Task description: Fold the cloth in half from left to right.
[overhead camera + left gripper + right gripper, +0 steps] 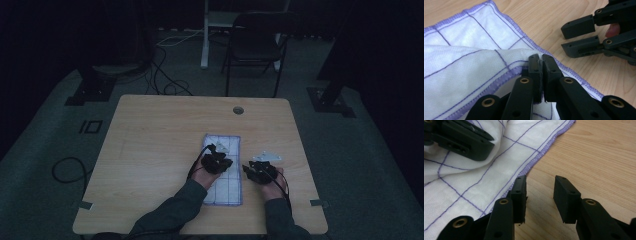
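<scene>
Left gripper (541,65): its jaws were pressed together on the purple hem of the cloth, pinching a raised fold of it.
Right gripper (539,195): its jaws stood apart with bare wood between them and held nothing; one jaw sat just beside the cloth's purple edge.
Cloth (461,62): white with thin purple grid lines and a purple stitched border, it lay on the table, one layer lifted and folded over where the left gripper gripped it.
Cloth from above (226,187): a long rectangle near the person's side, right of the table's middle.
Hands: the left hand (202,176) was over the cloth, the right hand (272,187) beside its right edge.
Table (150,150): light wood.
</scene>
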Demonstrator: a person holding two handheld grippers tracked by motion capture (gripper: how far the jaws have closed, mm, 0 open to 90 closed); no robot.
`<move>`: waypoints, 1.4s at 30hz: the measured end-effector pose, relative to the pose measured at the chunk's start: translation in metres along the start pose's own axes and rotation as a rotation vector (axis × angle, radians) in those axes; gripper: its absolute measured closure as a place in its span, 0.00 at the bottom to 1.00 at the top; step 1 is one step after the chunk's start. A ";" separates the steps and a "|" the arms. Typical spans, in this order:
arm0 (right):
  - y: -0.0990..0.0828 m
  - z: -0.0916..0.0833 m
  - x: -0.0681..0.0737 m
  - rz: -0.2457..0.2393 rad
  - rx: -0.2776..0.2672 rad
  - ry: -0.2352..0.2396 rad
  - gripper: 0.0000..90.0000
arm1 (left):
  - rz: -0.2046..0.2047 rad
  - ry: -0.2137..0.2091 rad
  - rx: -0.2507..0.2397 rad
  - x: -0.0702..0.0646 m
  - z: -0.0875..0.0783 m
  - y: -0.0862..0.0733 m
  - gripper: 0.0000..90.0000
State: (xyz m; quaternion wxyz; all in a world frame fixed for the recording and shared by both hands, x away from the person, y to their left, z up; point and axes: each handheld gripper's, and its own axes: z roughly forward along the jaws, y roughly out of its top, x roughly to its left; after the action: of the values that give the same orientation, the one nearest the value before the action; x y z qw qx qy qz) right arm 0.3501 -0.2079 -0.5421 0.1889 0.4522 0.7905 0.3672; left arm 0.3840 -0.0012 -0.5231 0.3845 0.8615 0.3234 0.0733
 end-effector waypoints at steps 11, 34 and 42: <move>0.000 0.001 0.001 -0.005 0.009 0.005 0.71 | -0.003 -0.002 0.018 -0.001 0.007 -0.003 0.95; -0.001 0.001 0.002 -0.010 0.013 0.001 0.69 | -0.018 0.028 -0.100 0.004 -0.060 0.002 0.70; -0.001 0.002 0.003 -0.014 0.016 0.003 0.68 | -0.092 0.084 -0.126 0.029 -0.084 -0.018 0.69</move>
State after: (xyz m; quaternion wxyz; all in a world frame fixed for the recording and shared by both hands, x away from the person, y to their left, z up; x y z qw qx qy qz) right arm 0.3492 -0.2052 -0.5437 0.1867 0.4475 0.7969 0.3604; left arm 0.3662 0.0778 -0.4809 0.4269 0.8160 0.3733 0.1119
